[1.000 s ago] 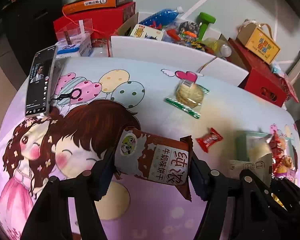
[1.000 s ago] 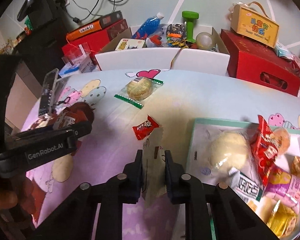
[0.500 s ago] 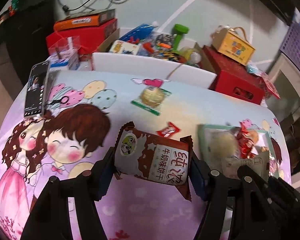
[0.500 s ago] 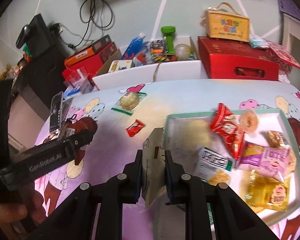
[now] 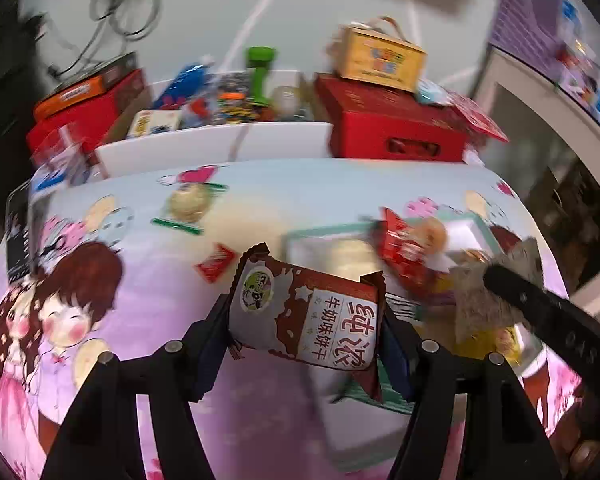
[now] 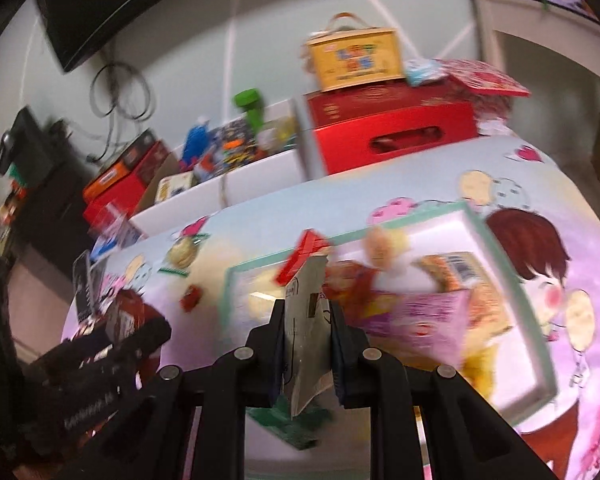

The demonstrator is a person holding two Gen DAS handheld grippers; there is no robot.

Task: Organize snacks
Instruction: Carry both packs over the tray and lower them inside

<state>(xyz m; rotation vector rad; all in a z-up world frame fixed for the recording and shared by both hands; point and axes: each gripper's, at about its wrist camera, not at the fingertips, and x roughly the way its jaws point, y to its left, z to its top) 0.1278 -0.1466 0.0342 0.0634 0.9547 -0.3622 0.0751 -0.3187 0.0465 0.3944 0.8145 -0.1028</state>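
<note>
My left gripper is shut on a brown and white biscuit packet and holds it above the table near the tray's left edge. My right gripper is shut on a flat grey-beige packet, held over the green-rimmed white tray; that packet also shows in the left wrist view. The tray holds several snacks, among them a red packet and a pink packet. A small red candy and a round wrapped cake lie on the table left of the tray.
The table has a cartoon cloth. A phone lies at its left edge. Behind the table stand a white box of clutter, red boxes and a yellow carton. Both views are blurred by motion.
Both grippers have moved right with their packets. The tray has come closer in both views; the right gripper went from the tray's left side to over it.
</note>
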